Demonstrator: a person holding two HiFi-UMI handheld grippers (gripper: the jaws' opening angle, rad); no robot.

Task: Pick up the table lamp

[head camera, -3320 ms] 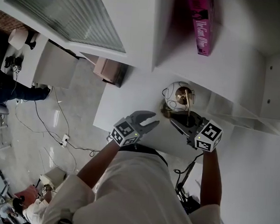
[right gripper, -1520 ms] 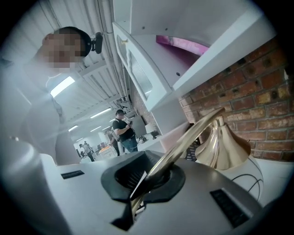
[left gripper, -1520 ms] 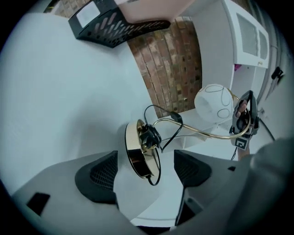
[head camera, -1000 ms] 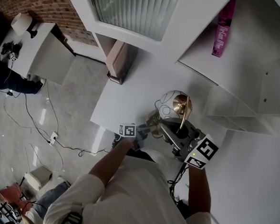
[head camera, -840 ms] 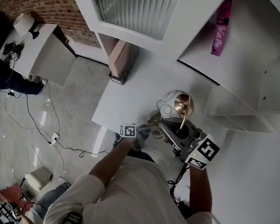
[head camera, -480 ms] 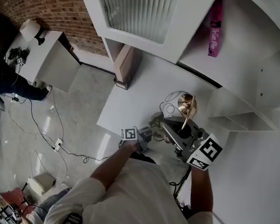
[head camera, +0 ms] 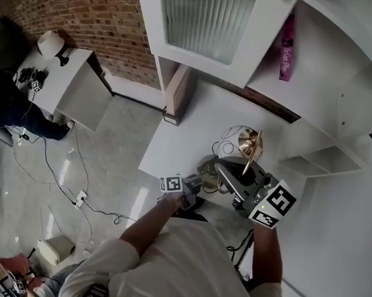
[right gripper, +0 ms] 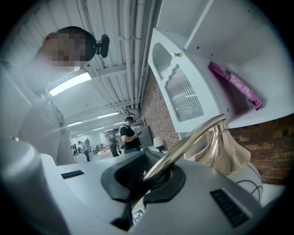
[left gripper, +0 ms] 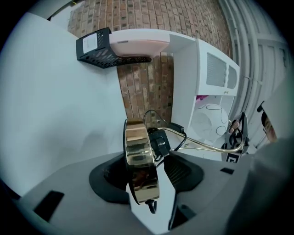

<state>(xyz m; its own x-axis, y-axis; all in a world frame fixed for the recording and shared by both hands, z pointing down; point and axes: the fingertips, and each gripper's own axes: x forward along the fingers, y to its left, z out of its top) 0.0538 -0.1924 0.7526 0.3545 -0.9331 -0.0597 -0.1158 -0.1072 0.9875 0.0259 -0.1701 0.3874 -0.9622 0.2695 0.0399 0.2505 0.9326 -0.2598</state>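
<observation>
The table lamp has a wire globe shade [head camera: 236, 139], a curved brass stem [head camera: 251, 157] and a round brass base [head camera: 210, 182]. My left gripper [head camera: 200, 179] holds the base [left gripper: 140, 160] on edge, one pad on each flat face; its jaws have just been closing on it. The stem [left gripper: 206, 148] runs off to the right from there. My right gripper [head camera: 233, 177] is shut on the stem [right gripper: 188, 140], which passes between its pads and rises to the brass cone [right gripper: 225, 156]. The lamp hangs between both grippers above the white desk [head camera: 187, 126].
A white cabinet with a ribbed glass door [head camera: 208, 19] hangs above the desk. A pink book [head camera: 286, 47] stands in the open shelf to its right. A wooden block [head camera: 176, 93] sits at the desk's far left corner. Cables [head camera: 76, 169] trail over the floor. People [right gripper: 131, 133] stand far off.
In the earliest frame the left gripper was open and apart from the lamp. Over the last second both grippers have come up together, carrying the lamp with them.
</observation>
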